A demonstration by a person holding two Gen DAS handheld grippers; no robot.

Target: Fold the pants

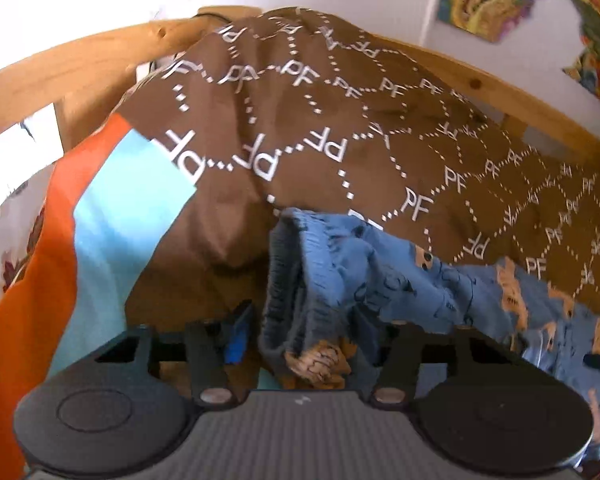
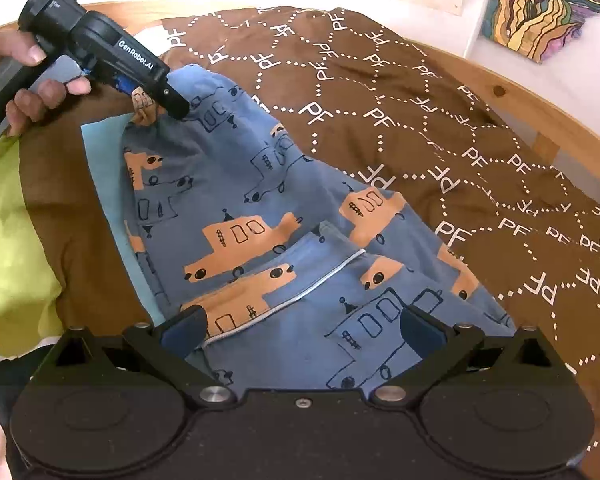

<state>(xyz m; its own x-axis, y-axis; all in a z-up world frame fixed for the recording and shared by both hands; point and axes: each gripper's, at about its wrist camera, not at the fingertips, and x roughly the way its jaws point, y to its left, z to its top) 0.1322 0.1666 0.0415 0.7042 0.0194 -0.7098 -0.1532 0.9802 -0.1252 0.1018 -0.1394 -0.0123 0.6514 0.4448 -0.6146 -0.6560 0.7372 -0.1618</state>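
Note:
The pants [image 2: 268,216] are blue with orange and outlined boats, and lie rumpled on a brown "PF" blanket [image 2: 440,128]. My left gripper [image 1: 300,332] is shut on the pants' ribbed waistband [image 1: 284,280] and lifts that end; it also shows in the right wrist view [image 2: 156,106], at the pants' far left corner. My right gripper [image 2: 304,328] is open, its fingers [image 2: 188,326] spread just above the near end of the pants, holding nothing. The pants hang to the right in the left wrist view [image 1: 480,296].
A wooden bed frame [image 1: 80,60] curves round the far side. A light blue cloth [image 1: 128,208] and an orange cloth [image 1: 28,300] lie left of the pants, with a lime green cloth [image 2: 8,220] beside them. Paintings [image 2: 540,4] hang on the white wall.

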